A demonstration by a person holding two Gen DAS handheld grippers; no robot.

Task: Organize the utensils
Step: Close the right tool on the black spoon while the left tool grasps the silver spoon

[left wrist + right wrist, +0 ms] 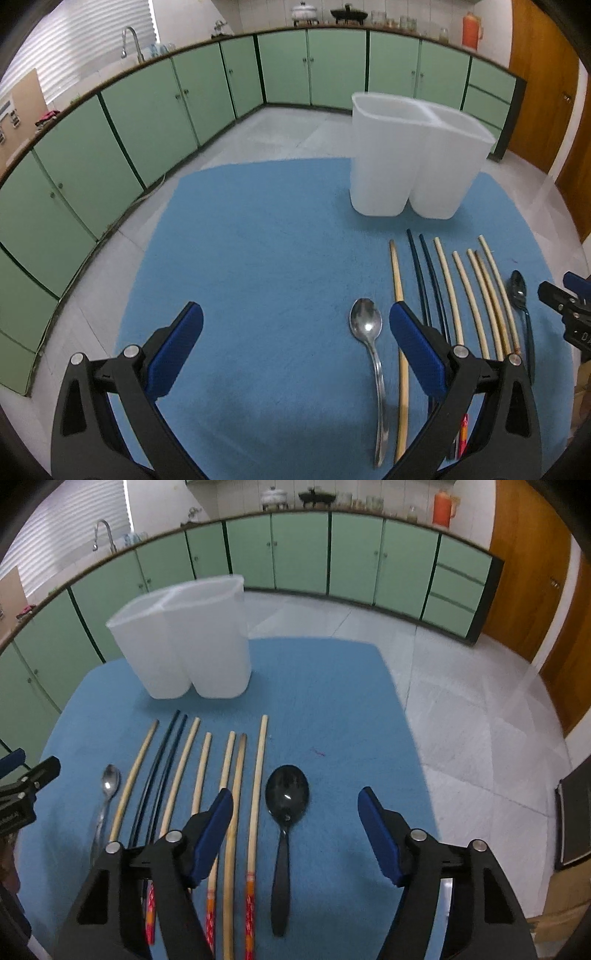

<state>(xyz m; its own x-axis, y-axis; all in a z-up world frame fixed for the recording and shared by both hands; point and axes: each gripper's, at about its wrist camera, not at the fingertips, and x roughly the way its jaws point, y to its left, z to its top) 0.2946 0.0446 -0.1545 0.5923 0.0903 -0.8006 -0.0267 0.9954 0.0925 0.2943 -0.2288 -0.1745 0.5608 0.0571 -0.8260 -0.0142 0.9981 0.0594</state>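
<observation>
On a blue mat [258, 258] [332, 701] lie a steel spoon [365, 325] [110, 780], several wooden chopsticks [463, 295] [201, 771], two dark chopsticks [424, 273] [162, 760] and a black spoon [287, 794] [519, 291]. A white two-compartment holder [410, 158] [184, 642] stands upright behind them. My left gripper [295, 317] hovers open over bare mat, the steel spoon just inside its right finger. Open too, my right gripper [295, 801] has its jaws on either side of the black spoon's bowl without touching it.
Green cabinets [147, 110] run along the far wall under a counter with a tap [131, 40], pots and jars. A wooden door [535, 572] is at the right. Tiled floor [461, 720] surrounds the mat.
</observation>
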